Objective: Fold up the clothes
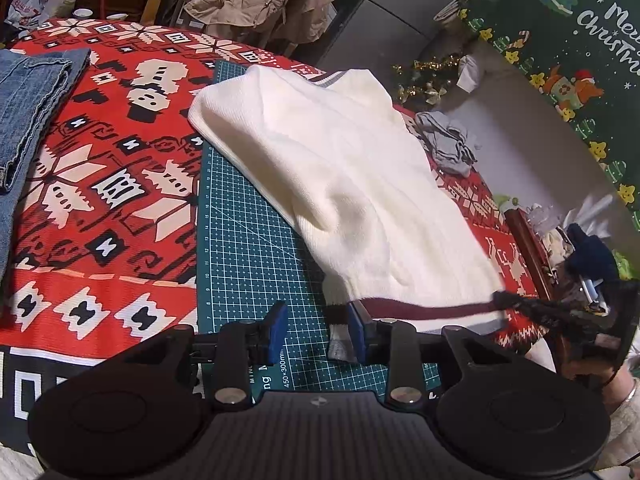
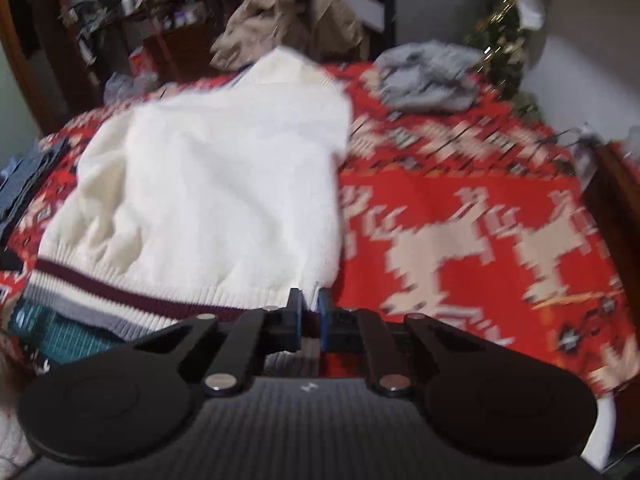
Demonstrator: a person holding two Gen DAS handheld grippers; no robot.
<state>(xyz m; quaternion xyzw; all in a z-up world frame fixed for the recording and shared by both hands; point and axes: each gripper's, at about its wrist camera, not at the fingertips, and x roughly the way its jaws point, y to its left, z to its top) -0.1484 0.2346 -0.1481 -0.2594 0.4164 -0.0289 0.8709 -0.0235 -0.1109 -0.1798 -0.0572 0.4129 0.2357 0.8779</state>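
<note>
A cream knit sweater [image 1: 340, 168] with a maroon and grey striped hem lies partly folded across a green cutting mat [image 1: 248, 248] on a red patterned cloth. My left gripper [image 1: 318, 330] is open just in front of the hem's left corner, its right pad beside the hem. My right gripper [image 2: 310, 316] is shut on the hem's right corner of the sweater [image 2: 224, 176]. The right gripper also shows in the left wrist view [image 1: 516, 304], blurred, at the hem's far end.
Folded blue jeans [image 1: 28, 104] lie at the left of the red cloth [image 1: 108, 184]. A crumpled grey garment [image 1: 450, 140] sits at the far right, also in the right wrist view [image 2: 428, 76]. A beige jacket [image 1: 260, 0] hangs behind the table. A green Christmas box [image 1: 560, 52] stands at the right.
</note>
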